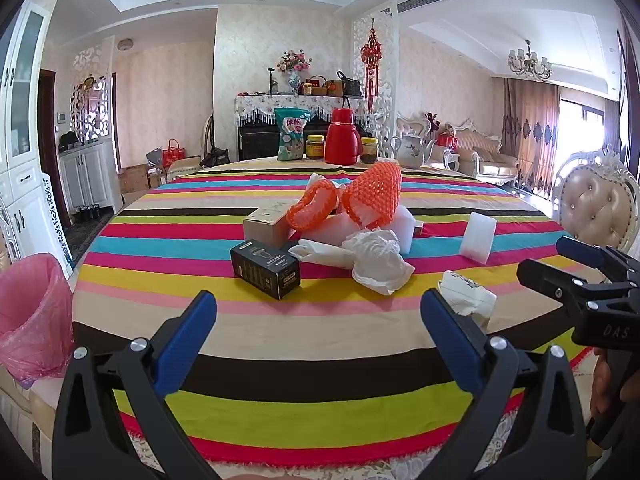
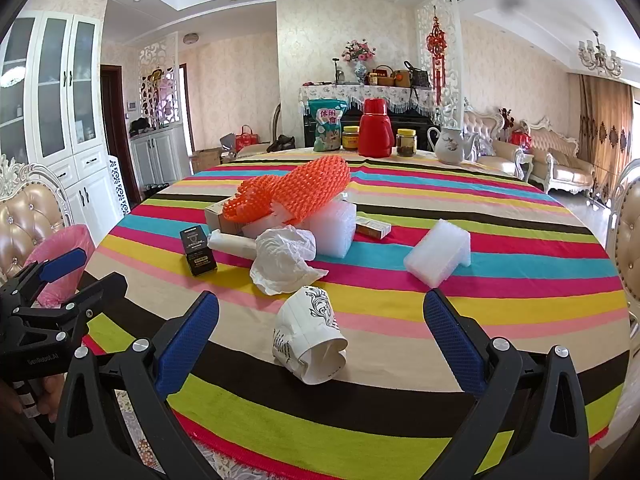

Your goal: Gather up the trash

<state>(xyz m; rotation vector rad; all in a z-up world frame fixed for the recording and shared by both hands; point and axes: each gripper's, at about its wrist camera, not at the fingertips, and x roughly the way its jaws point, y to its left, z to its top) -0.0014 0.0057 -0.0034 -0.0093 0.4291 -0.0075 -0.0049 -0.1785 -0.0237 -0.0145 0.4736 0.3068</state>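
Crushed paper cup [image 2: 310, 340] lies on the striped cloth [image 2: 400, 420] between my right gripper [image 2: 320, 344]'s wide-open jaws, the left gripper [image 1: 318, 338] open and empty too, and I judge squeezing may squirt it sideways, short of the pink-lined bin [image 1: 30, 312].

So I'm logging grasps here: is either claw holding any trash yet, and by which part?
Nothing is held. The left claw and right claw are both open; the crumpled paper cup lies untouched on the table.

Bright daylight, probably window-lit; sharp centre, fisheye-warped, dark corners.
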